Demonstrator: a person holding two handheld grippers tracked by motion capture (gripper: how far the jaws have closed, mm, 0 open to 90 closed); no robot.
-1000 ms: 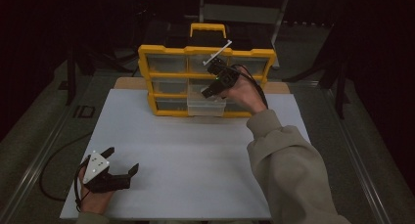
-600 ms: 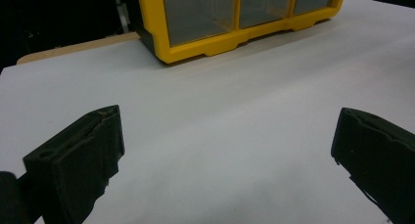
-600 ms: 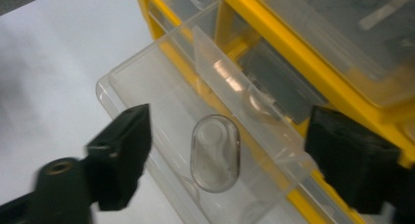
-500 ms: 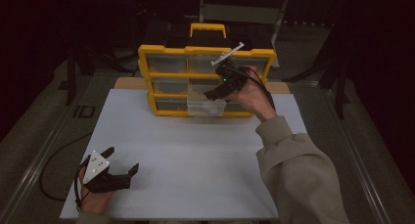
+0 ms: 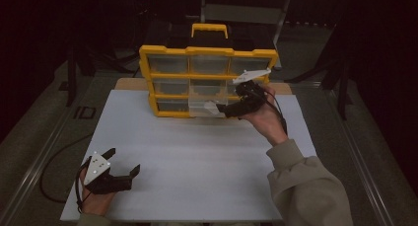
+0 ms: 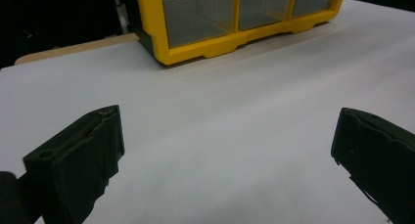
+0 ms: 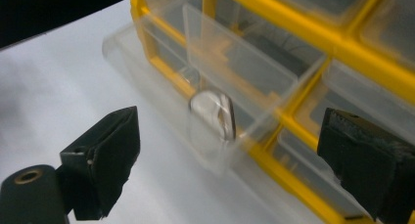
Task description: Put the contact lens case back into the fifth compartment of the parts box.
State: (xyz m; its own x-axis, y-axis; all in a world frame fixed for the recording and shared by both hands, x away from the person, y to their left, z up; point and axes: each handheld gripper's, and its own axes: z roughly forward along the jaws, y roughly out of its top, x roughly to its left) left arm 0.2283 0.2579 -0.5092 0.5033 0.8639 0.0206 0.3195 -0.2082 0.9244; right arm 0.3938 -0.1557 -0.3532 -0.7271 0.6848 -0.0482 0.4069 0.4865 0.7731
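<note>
High view – drawer cabinet (image 5: pixel 207 80): yellow, upright at the far edge of the white table (image 5: pixel 197 152); a clear drawer (image 5: pixel 207 107) sticks out of the bottom row, pulled partway.
High view – right gripper (image 5: pixel 227 109): beside the drawer's front, jaws just opened wide, nothing held; it seems to have let go after the pull.
High view – left gripper (image 5: pixel 122 163): resting near the table's front corner, idle, jaws spread.
Left gripper view – jaws: wide apart, empty, bare table between; cabinet (image 6: pixel 235 18) far ahead.
Right gripper view – drawer (image 7: pixel 220 92): its rounded tab (image 7: pixel 213 116) sits between the open jaws, untouched.
Room: dark, floor and frames dim.
</note>
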